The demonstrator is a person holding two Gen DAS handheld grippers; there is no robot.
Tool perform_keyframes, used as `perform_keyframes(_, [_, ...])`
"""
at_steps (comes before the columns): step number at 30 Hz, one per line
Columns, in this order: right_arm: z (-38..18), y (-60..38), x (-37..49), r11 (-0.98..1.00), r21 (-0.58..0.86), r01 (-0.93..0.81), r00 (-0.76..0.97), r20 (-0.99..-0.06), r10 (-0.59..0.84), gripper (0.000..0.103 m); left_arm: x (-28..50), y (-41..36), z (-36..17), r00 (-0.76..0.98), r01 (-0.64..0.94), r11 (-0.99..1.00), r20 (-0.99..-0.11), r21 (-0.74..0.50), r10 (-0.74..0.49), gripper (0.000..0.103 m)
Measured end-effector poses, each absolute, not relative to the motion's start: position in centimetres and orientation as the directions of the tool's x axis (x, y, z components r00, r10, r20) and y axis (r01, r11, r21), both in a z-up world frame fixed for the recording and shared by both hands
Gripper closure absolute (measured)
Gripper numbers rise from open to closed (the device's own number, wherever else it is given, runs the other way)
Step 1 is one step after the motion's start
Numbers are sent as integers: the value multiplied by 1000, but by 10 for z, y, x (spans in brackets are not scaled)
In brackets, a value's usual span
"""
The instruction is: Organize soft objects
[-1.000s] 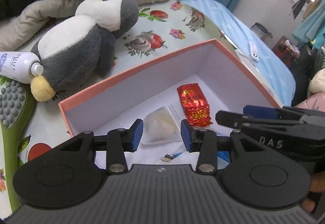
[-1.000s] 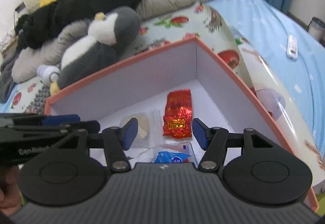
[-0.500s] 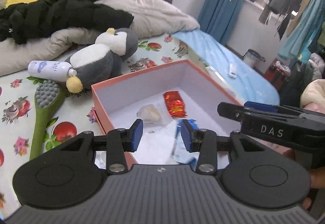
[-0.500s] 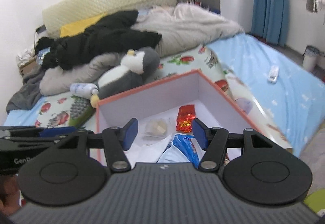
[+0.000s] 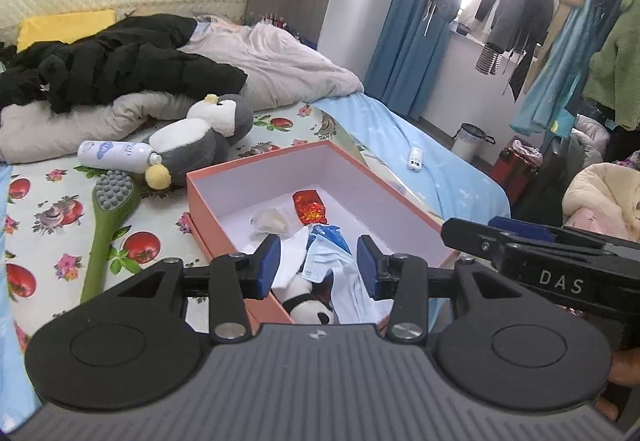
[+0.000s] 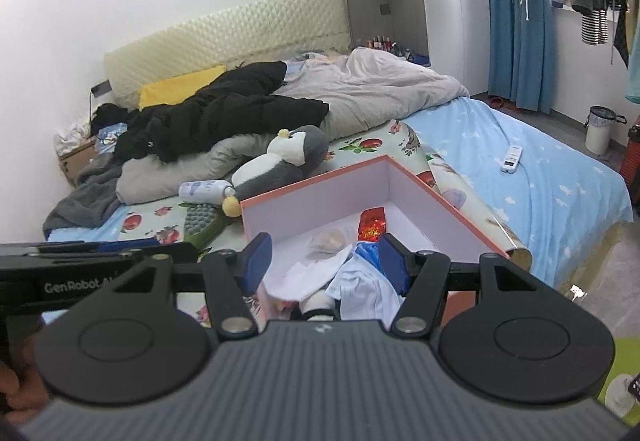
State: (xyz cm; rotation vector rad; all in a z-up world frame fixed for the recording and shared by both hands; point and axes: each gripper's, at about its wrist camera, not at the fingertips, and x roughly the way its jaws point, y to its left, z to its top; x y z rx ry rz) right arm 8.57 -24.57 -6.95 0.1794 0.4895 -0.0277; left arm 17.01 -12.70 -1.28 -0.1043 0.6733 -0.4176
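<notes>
Bed (image 5: 448, 161): box (image 5: 224, 177) w/ panda (image 5: 308, 305), both grippers empty

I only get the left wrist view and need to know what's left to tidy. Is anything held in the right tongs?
Observer: No. The right tongs are open, with nothing between the pads.
Operator: Is there anything soft left of the penguin?
Observer: A grey blanket lies crumpled at the far left of the bed.
Operator: And beyond it?
Observer: A cardboard box holding clutter stands behind the blanket.
</notes>
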Motion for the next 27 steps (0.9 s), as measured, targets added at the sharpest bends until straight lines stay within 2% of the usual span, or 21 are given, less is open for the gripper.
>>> perform_keyframes(8, [-77,-236,47,982,166,89,881,-474,0,41,113,-117,-7,733,336,921,-559,-196,-387,50])
perform_keyframes(11, [-79,-230,35,983,158,89,886,-464,-6,41,97,-110,-7,732,324,918,-555,-228,-396,48])
perform_keyframes(16, [-83,-229,24,984,151,91,882,-472,-9,41,77,-103,-7,740,304,922,-549,-240,-387,33])
perform_keyframes(18, [-85,-231,21,984,151,91,878,-478,-8,36,72,-101,-7,746,291,927,-550,-236,-375,28])
perform_keyframes(20, [-87,-235,19,982,161,98,876,-482,-8,11,70,-97,-10,752,277,930,-548,-240,-366,23])
perform_keyframes(22, [-90,-236,17,981,157,109,874,-485,-20,10,67,-93,-12,757,262,934,-549,-242,-354,10])
perform_keyframes(27, [-95,-238,13,980,154,125,869,-494,-33,10,64,-89,-17,755,238,944,-568,-229,-328,3])
